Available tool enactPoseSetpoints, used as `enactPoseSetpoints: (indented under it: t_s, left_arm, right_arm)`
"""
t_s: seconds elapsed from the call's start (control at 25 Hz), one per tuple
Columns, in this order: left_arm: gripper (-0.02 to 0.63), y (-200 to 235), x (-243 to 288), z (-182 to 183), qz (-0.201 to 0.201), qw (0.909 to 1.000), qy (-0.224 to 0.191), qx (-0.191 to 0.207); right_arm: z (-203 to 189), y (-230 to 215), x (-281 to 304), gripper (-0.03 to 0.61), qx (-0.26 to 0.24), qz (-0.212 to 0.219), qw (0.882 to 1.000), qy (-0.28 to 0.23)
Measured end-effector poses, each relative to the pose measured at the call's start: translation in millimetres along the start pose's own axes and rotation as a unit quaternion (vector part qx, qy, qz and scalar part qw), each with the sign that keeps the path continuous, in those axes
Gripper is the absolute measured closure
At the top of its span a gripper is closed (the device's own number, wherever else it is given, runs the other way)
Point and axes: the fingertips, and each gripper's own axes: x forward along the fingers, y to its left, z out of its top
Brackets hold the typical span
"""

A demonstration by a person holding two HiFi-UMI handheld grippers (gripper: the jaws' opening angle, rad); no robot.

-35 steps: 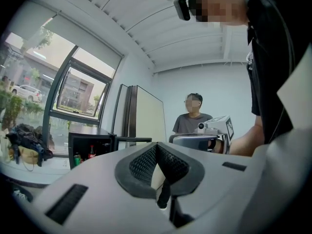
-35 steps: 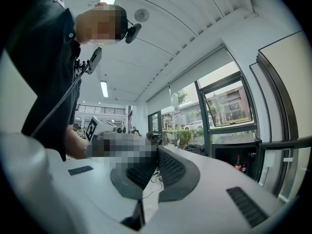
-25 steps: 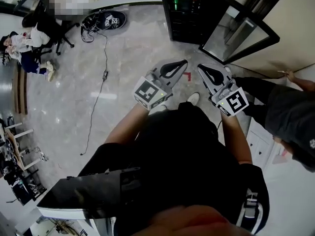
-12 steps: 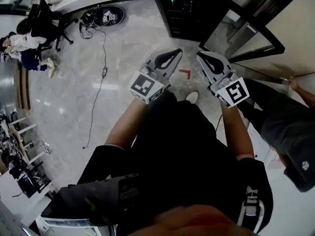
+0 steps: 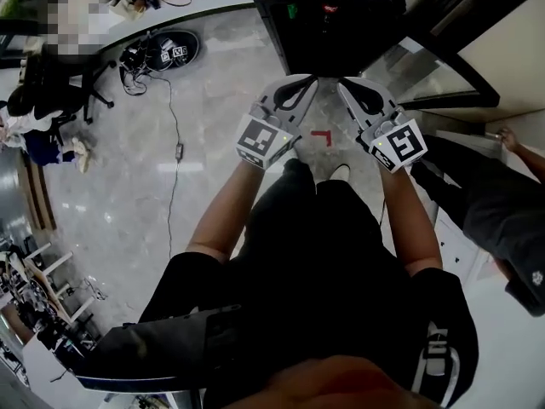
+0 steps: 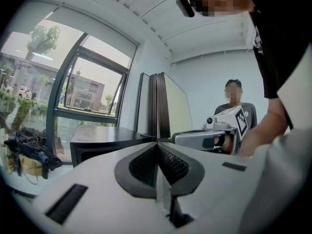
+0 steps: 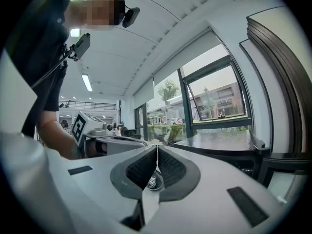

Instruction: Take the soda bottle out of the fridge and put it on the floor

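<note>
The black fridge (image 5: 328, 32) stands straight ahead at the top of the head view, its glass door (image 5: 443, 54) swung open to the right. Inside, only a small green shape (image 5: 291, 10) and a red one (image 5: 328, 8) show; I cannot tell which is the soda bottle. My left gripper (image 5: 308, 82) and right gripper (image 5: 343, 85) point at the fridge's front, side by side, both shut with nothing in them. In the left gripper view the jaws (image 6: 157, 144) meet below the fridge's top (image 6: 107, 139). In the right gripper view the jaws (image 7: 157, 148) are likewise pressed together.
A red L mark (image 5: 321, 135) lies on the marble floor between the grippers. A second person (image 5: 502, 203) stands close at the right by a white cabinet (image 5: 456, 245). A cable (image 5: 173, 177) and a round device (image 5: 166, 49) lie on the floor to the left.
The fridge has come closer and more central in the head view. Both grippers have moved up towards its front. Both stay shut.
</note>
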Motion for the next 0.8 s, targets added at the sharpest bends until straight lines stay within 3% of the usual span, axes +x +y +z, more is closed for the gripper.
enactPoseSetpoints:
  t_s: [0.28, 0.4, 0.52, 0.8]
  left_arm:
    - [0.609, 87.7, 50.6, -43.7, 0.005, 0.9995, 0.008, -0.029]
    - [0.609, 109.8, 69.5, -65.3, 0.026, 0.9987, 0.021, -0.039]
    - [0.609, 130.5, 93.0, -90.8, 0.048, 0.998, 0.004, -0.042]
    - [0.609, 165.5, 126.7, -158.7, 0.085, 0.9945, -0.016, -0.059]
  right_arm:
    - [-63.9, -88.4, 73.8, 0.563, 0.016, -0.065, 0.997, 0.028]
    - [-95.7, -127.5, 89.1, 0.563, 0.02, -0.1, 0.994, 0.027]
    - [-134.0, -164.3, 106.3, 0.558, 0.02, -0.116, 0.993, 0.032]
    - [-199.6, -223.2, 141.0, 0.412, 0.028, -0.134, 0.99, 0.02]
